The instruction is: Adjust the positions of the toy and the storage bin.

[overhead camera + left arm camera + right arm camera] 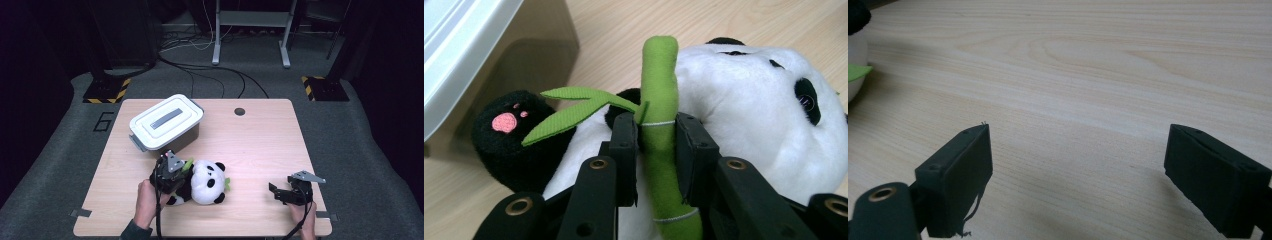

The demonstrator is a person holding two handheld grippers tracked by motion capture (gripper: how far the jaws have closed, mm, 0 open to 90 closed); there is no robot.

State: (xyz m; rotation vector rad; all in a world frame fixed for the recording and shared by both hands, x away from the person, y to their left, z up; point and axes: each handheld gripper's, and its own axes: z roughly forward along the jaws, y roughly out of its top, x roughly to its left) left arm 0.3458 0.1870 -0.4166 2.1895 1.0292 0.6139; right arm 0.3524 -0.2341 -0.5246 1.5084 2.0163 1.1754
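A black-and-white panda plush [207,181] lies on the wooden table [260,145] at the front left. It carries a green fabric bamboo stalk [660,70] with leaves. My left gripper [184,170] is at the plush's left side. In the left gripper view the left gripper [656,145] is shut on the stalk, with both pads pressing its sides. My right gripper [274,192] rests near the front right of the table, well apart from the plush. In its own view the right gripper [1078,165] stands open over bare wood, with nothing between the jaws.
A grey storage box with a white lid [167,121] stands behind the plush at the back left, and its wall [524,55] is close to the plush's black paw. Cables and stand legs lie on the floor behind the table.
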